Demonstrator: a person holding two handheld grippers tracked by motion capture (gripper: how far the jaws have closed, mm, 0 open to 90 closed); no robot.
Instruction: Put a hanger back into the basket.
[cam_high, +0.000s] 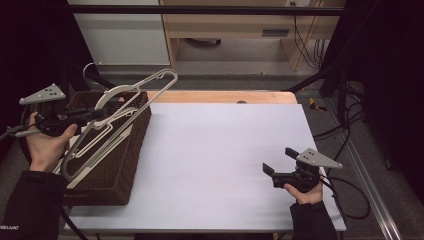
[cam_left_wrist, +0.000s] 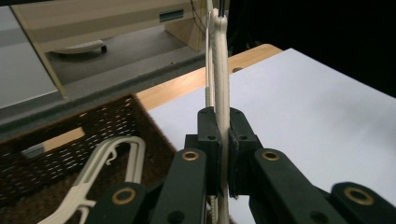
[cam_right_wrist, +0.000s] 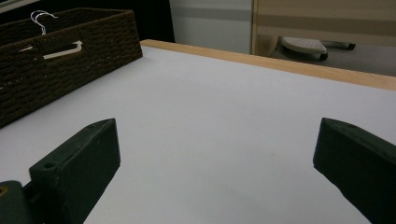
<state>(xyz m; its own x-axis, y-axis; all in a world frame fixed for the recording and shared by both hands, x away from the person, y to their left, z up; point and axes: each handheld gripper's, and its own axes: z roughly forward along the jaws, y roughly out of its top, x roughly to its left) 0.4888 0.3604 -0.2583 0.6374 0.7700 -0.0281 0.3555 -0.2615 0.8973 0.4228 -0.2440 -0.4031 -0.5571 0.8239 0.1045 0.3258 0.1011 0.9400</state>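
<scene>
High view, left to right: left tool (cam_high: 97, 114) is clamped on a white plastic hanger (cam_high: 131, 95), held up over the brown wicker basket (cam_high: 127, 165) at the table's left edge. Hanger is tilted, far end raised toward the back, near end hanging low over the basket. Left gripper view confirms it: both jaws pressed flat on the hanger's thin edge (cam_left_wrist: 221, 70), and at least one more hanger (cam_left_wrist: 112, 158) lies in the basket below. White table surface (cam_high: 215, 150) in the middle is bare. Right tool (cam_high: 280, 165) sits near the right front of the table, jaws wide apart, holding nothing, low over the surface.

My read: step in hand is pulling a hanger out of the basket. Next move calls for lifting it clear of the rim and the other hangers, then carrying it right onto the open table. Snagging on the hangers below is the risk.
</scene>
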